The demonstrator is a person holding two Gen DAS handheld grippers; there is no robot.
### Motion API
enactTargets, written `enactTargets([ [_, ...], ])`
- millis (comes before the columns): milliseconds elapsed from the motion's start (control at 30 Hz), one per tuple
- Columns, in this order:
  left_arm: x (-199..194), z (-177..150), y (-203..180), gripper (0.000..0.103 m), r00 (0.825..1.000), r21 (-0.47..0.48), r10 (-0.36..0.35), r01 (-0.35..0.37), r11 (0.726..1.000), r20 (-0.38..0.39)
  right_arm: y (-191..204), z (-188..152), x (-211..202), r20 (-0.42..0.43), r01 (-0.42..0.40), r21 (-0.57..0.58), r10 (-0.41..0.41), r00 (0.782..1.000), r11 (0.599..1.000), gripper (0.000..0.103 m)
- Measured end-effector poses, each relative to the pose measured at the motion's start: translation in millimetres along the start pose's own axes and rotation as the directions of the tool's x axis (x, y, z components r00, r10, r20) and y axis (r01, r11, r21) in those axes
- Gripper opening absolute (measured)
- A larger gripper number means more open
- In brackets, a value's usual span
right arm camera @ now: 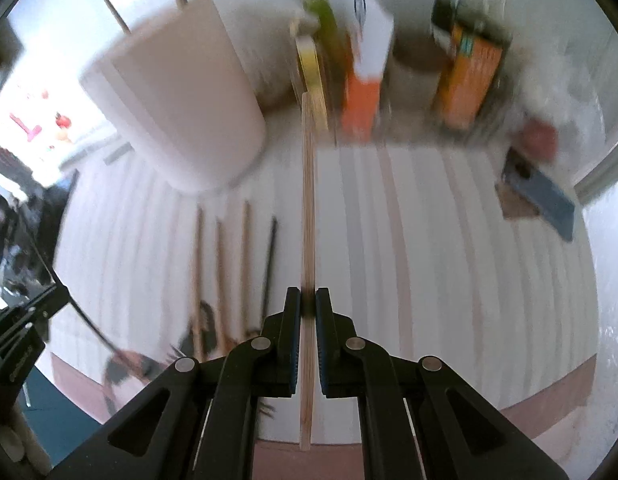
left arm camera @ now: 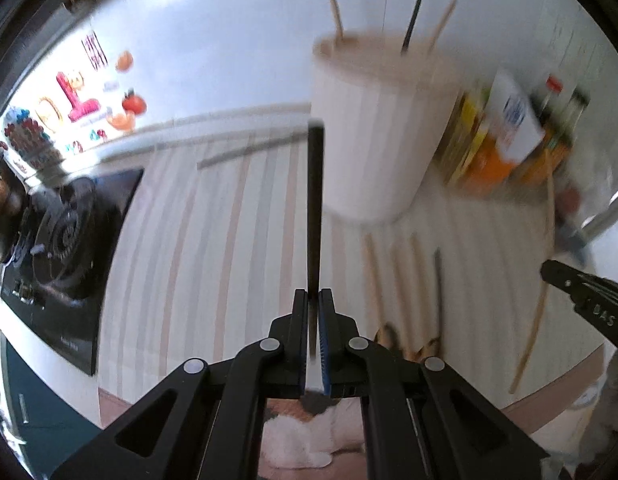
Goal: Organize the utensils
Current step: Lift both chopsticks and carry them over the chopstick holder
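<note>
My left gripper (left arm camera: 313, 294) is shut on a black chopstick (left arm camera: 315, 200) that points ahead toward a white utensil holder (left arm camera: 373, 140). The holder has three chopsticks standing in it. My right gripper (right arm camera: 307, 294) is shut on a light wooden chopstick (right arm camera: 308, 208) that points toward the bottles, to the right of the holder (right arm camera: 181, 112). Several loose chopsticks (right arm camera: 221, 264) lie on the striped cloth in front of the holder, three wooden and one black (right arm camera: 269, 264). The right gripper (left arm camera: 549, 270) shows at the right edge of the left wrist view with its wooden chopstick (left arm camera: 537, 308).
Bottles and cartons (right arm camera: 365, 80) stand behind the holder against the wall. A black gas stove (left arm camera: 65, 240) sits to the left. A phone (right arm camera: 541, 196) lies at the right. A grey strip (left arm camera: 249, 150) lies at the back of the cloth.
</note>
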State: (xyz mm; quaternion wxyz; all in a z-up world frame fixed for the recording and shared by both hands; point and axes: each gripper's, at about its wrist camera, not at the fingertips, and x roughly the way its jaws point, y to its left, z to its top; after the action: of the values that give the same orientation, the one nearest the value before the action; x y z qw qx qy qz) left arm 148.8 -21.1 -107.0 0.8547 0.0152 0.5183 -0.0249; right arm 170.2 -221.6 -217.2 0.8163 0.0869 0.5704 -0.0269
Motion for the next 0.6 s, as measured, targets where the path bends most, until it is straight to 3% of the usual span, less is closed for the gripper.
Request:
enactTargets([
  [233, -66.5, 50.4, 4.8, 0.002, 0.979, -0.041, -0.09, 0.099, 0.994, 0.184, 10.6, 53.7, -68.5, 0.181, -0.067, 0.008, 0.065, 0.981, 0.998, 0.008],
  [433, -128.9, 100.0, 5.7, 0.002, 0.931, -0.031, -0.177, 0.197, 0.98, 0.321, 24.9, 108.7, -125.2, 0.324, -0.116, -0.015, 0.115, 0.939, 0.993, 0.007],
  [600, -161.0, 139.4, -0.3, 0.002, 0.898, 0.003, -0.183, 0.199, 0.98, 0.4, 36.5, 157.7, -157.9, 0.415, -0.151, -0.024, 0.147, 0.898, 0.988, 0.007],
])
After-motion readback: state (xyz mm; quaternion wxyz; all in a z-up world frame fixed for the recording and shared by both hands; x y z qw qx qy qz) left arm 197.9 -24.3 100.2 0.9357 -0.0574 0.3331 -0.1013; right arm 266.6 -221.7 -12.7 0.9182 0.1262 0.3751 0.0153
